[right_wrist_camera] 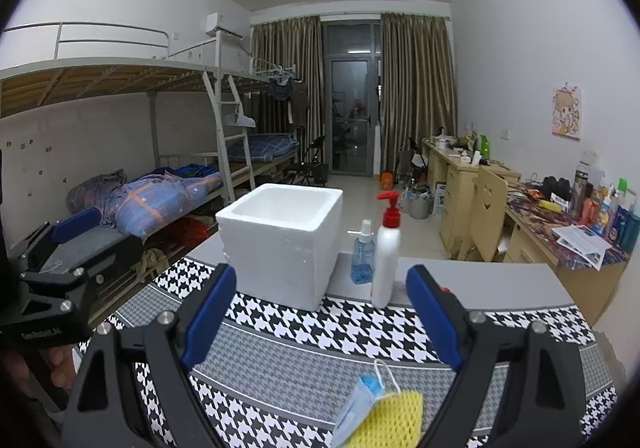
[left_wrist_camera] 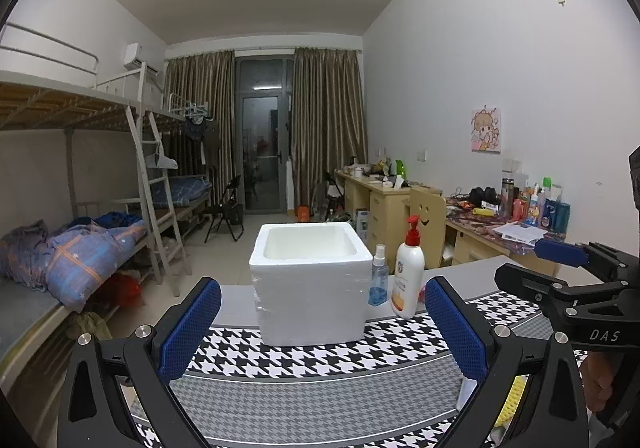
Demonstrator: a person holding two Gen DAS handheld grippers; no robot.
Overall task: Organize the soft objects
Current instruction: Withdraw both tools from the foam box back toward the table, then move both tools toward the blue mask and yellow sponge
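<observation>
A white foam box (left_wrist_camera: 312, 284) stands open-topped on the houndstooth cloth (left_wrist_camera: 320, 364); it also shows in the right wrist view (right_wrist_camera: 282, 244). A yellow sponge (right_wrist_camera: 394, 422) and a blue face mask (right_wrist_camera: 358, 404) lie on the cloth below my right gripper (right_wrist_camera: 322, 324), which is open and empty. My left gripper (left_wrist_camera: 322, 324) is open and empty, facing the box. A bit of the yellow sponge (left_wrist_camera: 510, 400) shows behind its right finger. Each gripper shows in the other's view: the right gripper (left_wrist_camera: 560, 268) and the left gripper (right_wrist_camera: 68, 244).
A white pump bottle (left_wrist_camera: 408, 272) and a small blue spray bottle (left_wrist_camera: 378, 276) stand right of the box, also in the right wrist view (right_wrist_camera: 386, 252) (right_wrist_camera: 362, 252). Bunk beds (left_wrist_camera: 80, 208) are on the left, cluttered desks (left_wrist_camera: 500, 224) on the right.
</observation>
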